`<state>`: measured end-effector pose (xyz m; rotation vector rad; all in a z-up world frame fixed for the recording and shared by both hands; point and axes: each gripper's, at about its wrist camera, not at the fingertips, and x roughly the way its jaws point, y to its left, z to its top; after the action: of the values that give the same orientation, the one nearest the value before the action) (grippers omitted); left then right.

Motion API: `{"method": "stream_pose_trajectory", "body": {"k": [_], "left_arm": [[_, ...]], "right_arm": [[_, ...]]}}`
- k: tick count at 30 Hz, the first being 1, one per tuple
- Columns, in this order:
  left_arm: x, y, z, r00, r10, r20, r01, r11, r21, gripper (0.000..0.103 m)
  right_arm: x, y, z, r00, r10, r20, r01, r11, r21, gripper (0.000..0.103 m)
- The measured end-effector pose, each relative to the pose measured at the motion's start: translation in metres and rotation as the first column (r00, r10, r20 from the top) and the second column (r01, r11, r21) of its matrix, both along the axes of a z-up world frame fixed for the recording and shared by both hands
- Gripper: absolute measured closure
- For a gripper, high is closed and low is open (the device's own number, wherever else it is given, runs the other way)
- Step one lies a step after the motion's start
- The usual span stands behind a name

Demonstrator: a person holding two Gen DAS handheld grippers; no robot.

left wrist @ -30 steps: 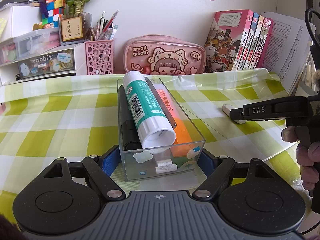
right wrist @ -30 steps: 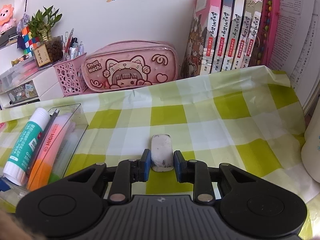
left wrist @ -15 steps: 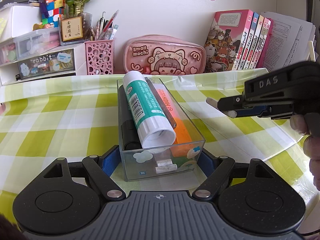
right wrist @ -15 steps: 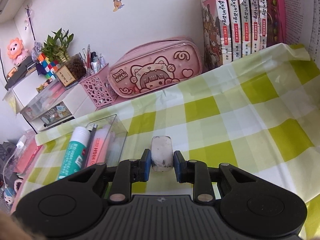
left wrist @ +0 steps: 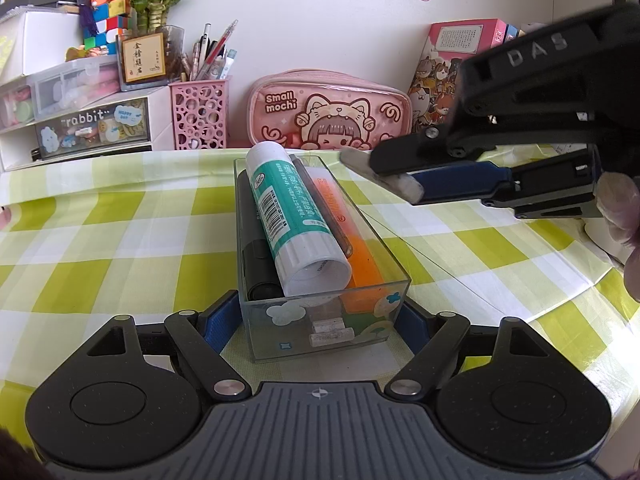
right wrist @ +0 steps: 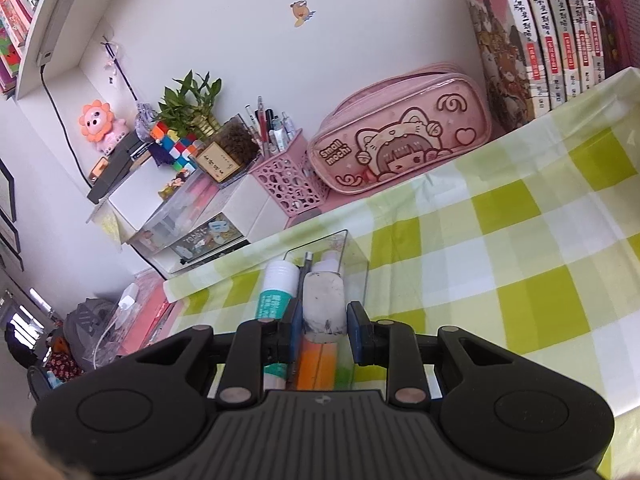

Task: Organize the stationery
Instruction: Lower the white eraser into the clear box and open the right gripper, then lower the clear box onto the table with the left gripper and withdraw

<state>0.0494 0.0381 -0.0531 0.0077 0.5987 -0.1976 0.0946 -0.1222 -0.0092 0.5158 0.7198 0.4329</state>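
An eraser [left wrist: 382, 172] rides off the checked cloth [left wrist: 120, 216] in the right gripper [left wrist: 400, 178], which has lifted it from its spot to the right of the clear box [left wrist: 320, 308] and now hangs it just over the box's far right edge, pads clenched on its sides. The left gripper [left wrist: 320, 320] has not budged, its blue pads clamped on the box's near end to steady it. With the eraser airborne, only the drop into the box seems left. The left view alone shows the glue stick [left wrist: 294, 224], orange highlighter [left wrist: 362, 256] and two small white pieces behind the box's front wall. The right view alone shows the eraser's smudged face [right wrist: 323, 300] between the pads, with the box directly beneath.
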Motion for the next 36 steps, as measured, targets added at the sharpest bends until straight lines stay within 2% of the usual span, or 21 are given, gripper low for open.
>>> {"method": "stream_pose_trajectory", "body": {"k": [19,31,36], "left_arm": [[0.0,0.0,0.0,1.0,0.0,0.0,0.0,1.0,0.0,0.024],[0.0,-0.001,0.0,1.0,-0.003,-0.003,0.003,1.0,0.003,0.024],[-0.001,-0.002,0.0,1.0,-0.004,-0.009,0.004,1.0,0.011,0.022]], "right_arm": [[0.006,0.018,-0.006,0.998,0.04,-0.05,-0.04,0.999,0.001,0.043],[0.003,0.013,0.001,0.999,0.029,-0.025,-0.029,1.0,-0.01,0.041],[0.0,0.005,0.008,1.0,0.001,-0.002,-0.001,0.999,-0.045,0.037]]}}
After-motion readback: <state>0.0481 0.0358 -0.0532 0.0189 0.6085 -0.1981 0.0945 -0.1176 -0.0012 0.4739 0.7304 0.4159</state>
